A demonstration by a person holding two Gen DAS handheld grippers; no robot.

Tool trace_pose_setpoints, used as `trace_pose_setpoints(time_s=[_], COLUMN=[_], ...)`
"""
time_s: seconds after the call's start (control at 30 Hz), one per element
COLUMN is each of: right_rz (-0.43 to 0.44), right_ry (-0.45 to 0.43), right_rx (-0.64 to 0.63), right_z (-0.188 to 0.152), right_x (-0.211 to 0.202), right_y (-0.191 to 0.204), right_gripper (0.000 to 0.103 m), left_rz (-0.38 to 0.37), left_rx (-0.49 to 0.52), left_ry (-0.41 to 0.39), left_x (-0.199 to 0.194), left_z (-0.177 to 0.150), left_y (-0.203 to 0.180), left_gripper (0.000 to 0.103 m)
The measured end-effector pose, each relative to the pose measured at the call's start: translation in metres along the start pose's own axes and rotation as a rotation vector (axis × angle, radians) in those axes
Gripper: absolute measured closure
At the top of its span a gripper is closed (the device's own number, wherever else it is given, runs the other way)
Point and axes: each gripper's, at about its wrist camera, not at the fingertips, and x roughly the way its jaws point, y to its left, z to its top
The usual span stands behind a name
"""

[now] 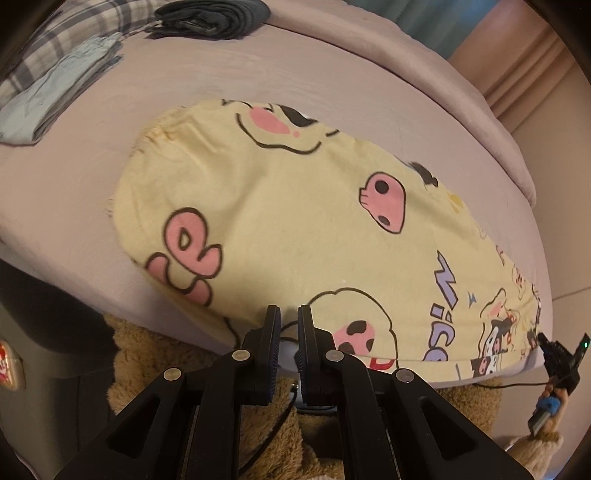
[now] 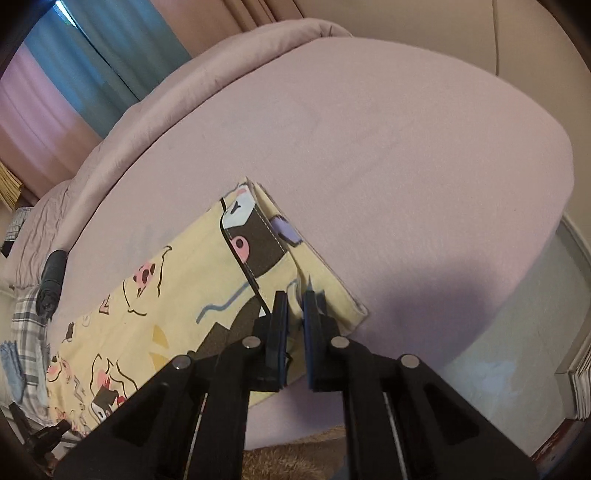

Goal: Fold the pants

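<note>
Yellow cartoon-print pants (image 1: 273, 210) lie flat along the front edge of the pink bed, waistband to the left, legs running right. My left gripper (image 1: 289, 314) sits over the near edge of the pants at the waist end, jaws narrowly apart with nothing between them. In the right wrist view the leg cuffs (image 2: 295, 266) lie stacked on the sheet. My right gripper (image 2: 294, 299) is at the cuff end, jaws narrowly apart with the cuff fabric bunched in the gap. The right gripper also shows at the far right of the left wrist view (image 1: 557, 354).
Folded clothes lie at the bed's back left: a dark pile (image 1: 210, 18), a light blue piece (image 1: 55, 88) and a plaid piece (image 1: 66, 33). A rolled pink duvet (image 2: 192, 81) lines the far side. A brown fuzzy rug (image 1: 155, 369) and a dark bin (image 1: 44, 332) stand below the bed.
</note>
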Motion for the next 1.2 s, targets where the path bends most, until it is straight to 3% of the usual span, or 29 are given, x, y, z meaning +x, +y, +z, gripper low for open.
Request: trace_pose_setpoints(time_s=[0.13, 0.23, 0.33, 0.47, 0.5, 0.57, 0.63, 0.67, 0.87, 1.07, 1.2], right_rz=[0.006, 0.044, -0.031, -0.078, -0.082, -0.104, -0.163, -0.177, -0.047, 0.142, 0.205], right_ry=[-0.122, -0.155, -0.127, -0.015, -0.025, -0.044, -0.029, -0.024, -0.024, 0.062, 0.142], right_rx=[0.041, 0.068, 0.075, 0.101, 0.094, 0.069, 0.051, 0.045, -0.047, -0.08, -0.127], right_z=[0.004, 0.013, 0.014, 0.002, 0.0, -0.001, 0.001, 0.001, -0.019, -0.072, -0.101], right_x=[-0.032, -0.04, -0.027, 0.007, 0.01, 0.006, 0.0, -0.004, -0.037, -0.031, -0.015], right_y=[-0.005, -0.008, -0.014, -0.029, -0.029, -0.024, -0.015, -0.01, 0.036, 0.083, 0.117], right_gripper=[0.096, 0.096, 0.096, 0.093, 0.093, 0.088, 0.068, 0.064, 0.053, 0.052, 0.052], left_rz=[0.01, 0.017, 0.043, 0.065, 0.075, 0.104, 0.094, 0.074, -0.026, 0.015, 0.064], left_rx=[-0.018, -0.047, -0.09, -0.138, -0.15, -0.17, -0.181, -0.185, -0.254, -0.244, -0.245], left_ry=[-0.028, -0.054, -0.082, -0.093, -0.089, -0.086, -0.092, -0.096, -0.134, -0.108, -0.143], left_x=[-0.011, -0.018, -0.025, -0.028, -0.028, -0.026, -0.026, -0.026, -0.023, -0.007, -0.011], left_z=[0.003, 0.01, 0.016, 0.02, 0.021, 0.024, 0.027, 0.03, 0.052, 0.071, 0.075], left_y=[0.007, 0.017, 0.033, 0.058, 0.064, 0.073, 0.08, 0.081, 0.094, 0.099, 0.105], left_gripper=[0.1, 0.1, 0.1, 0.1, 0.1, 0.1, 0.1, 0.1, 0.1, 0.099, 0.068])
